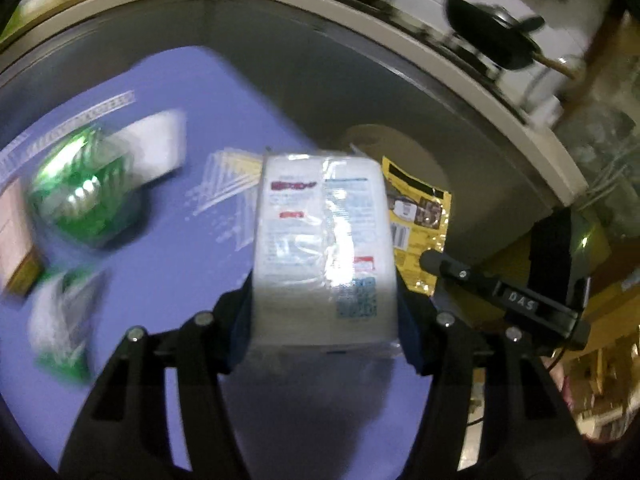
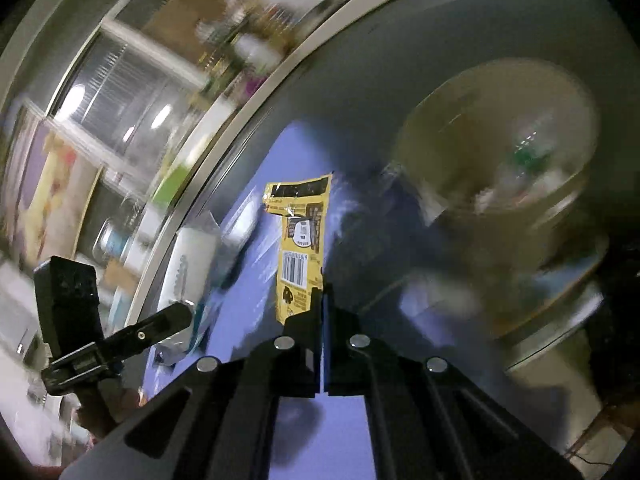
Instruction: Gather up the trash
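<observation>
**Both hands loaded, heading for the bin**

Our left gripper (image 1: 325,316) is clamped on the white tissue pack (image 1: 324,248), the right gripper (image 2: 322,316) pinches the yellow wrapper (image 2: 298,248), probably for dumping. Only the right view shows the bin (image 2: 500,184) at 2 o'clock; only the left shows the green trash (image 1: 80,188) at 9.

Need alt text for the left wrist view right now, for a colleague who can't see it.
The left gripper holds a white plastic-wrapped pack above a purple mat. A yellow wrapper hangs just right of it, and blurred green-and-white wrappers lie on the mat to the left.
</observation>
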The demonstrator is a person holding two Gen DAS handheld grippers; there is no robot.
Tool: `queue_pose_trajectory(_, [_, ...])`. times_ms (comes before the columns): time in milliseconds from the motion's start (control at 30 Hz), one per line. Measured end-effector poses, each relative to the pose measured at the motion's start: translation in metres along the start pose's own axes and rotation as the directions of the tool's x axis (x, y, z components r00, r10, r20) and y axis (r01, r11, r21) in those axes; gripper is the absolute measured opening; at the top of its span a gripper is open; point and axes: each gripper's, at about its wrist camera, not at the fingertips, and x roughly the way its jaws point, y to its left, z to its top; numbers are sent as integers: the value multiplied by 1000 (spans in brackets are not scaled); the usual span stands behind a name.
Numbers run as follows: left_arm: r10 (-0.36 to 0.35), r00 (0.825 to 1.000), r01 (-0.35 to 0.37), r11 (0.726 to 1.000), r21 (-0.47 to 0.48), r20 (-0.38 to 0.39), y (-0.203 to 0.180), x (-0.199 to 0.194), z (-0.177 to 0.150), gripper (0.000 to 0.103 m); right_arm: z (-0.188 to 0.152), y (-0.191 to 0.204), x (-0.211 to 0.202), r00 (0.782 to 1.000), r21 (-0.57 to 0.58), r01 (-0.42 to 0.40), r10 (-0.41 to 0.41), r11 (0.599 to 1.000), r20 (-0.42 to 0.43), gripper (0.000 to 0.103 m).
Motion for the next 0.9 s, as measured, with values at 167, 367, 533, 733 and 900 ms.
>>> queue_pose_trajectory(167, [-115,990,115,993,-11,-84,-44,78,63,59,42,-45,-15,992,65,97,-102,993,69,0])
queue_pose_trajectory(367, [-123,975,106,989,-99,-185,-52,158,100,71,72,-70,10,981,90,186,-190,978,31,1])
queue_pose_trajectory(533, [-149,965,115,980,-160,-215,-40,171,98,72,77,-81,13,977,45,204,-206,978,46,43])
queue_pose_trajectory(733, [-137,979,115,982,-151,-150,-34,134,89,72,74,-70,4,972,33,203,-206,979,114,64])
queue_pose_trajectory(900, [-104,993,98,992,-82,-64,-34,81,60,72,62,-50,-11,980,27,143,-146,989,133,64])
